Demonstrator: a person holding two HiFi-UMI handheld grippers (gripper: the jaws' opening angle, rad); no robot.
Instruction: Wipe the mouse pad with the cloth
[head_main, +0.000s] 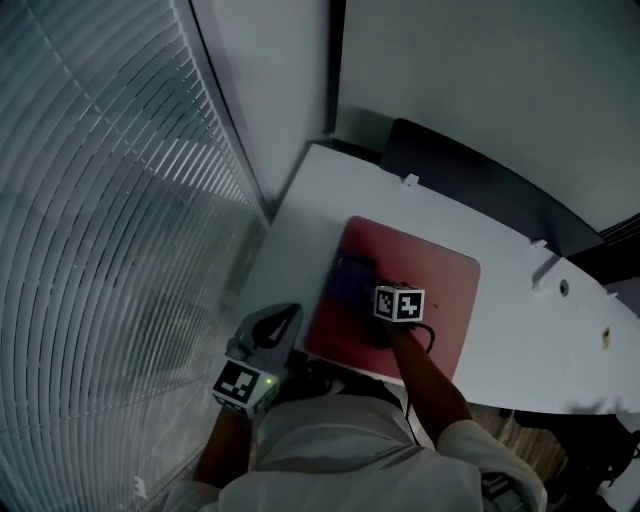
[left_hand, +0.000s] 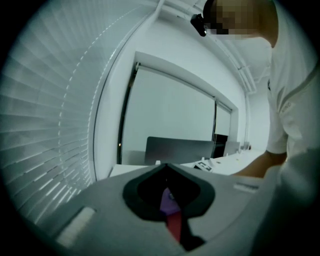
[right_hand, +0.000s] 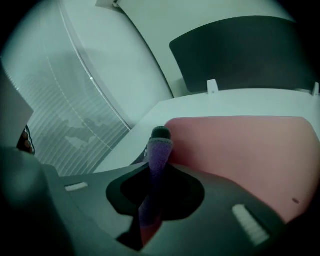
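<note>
Window blinds (head_main: 90, 200): thin horizontal slats, pale and curved by the lens, fill the head view from 7 to 11 o'clock.
Wall (head_main: 480, 70): plain, smooth and grey, from 12 to 2 o'clock.
Desk (head_main: 310, 200): smooth white top that runs from 11 o'clock towards 4 o'clock.
Dark panel (head_main: 470, 180): matte black with a rounded corner, upright along the desk's far edge at 1 o'clock.
Person (head_main: 340, 450): white short-sleeved shirt at 6 o'clock, both forearms reaching forward.
Mouse pad (head_main: 440, 290): flat red rectangle with rounded corners and a matte face, at the desk's near edge in the middle of the head view.
Right gripper (right_hand: 160, 139): grey shell with a marker cube on top, over the pad; its jaws are closed tight on the cloth.
Left gripper (head_main: 272, 330): grey rounded shell beyond the desk edge, at 7 o'clock of the pad; its jaws are drawn together to a thin slit, with nothing seen clamped.
Cloth (right_hand: 159, 157): purple and fuzzy, pinched into a narrow upright fold, on the pad's 9 o'clock side.
</note>
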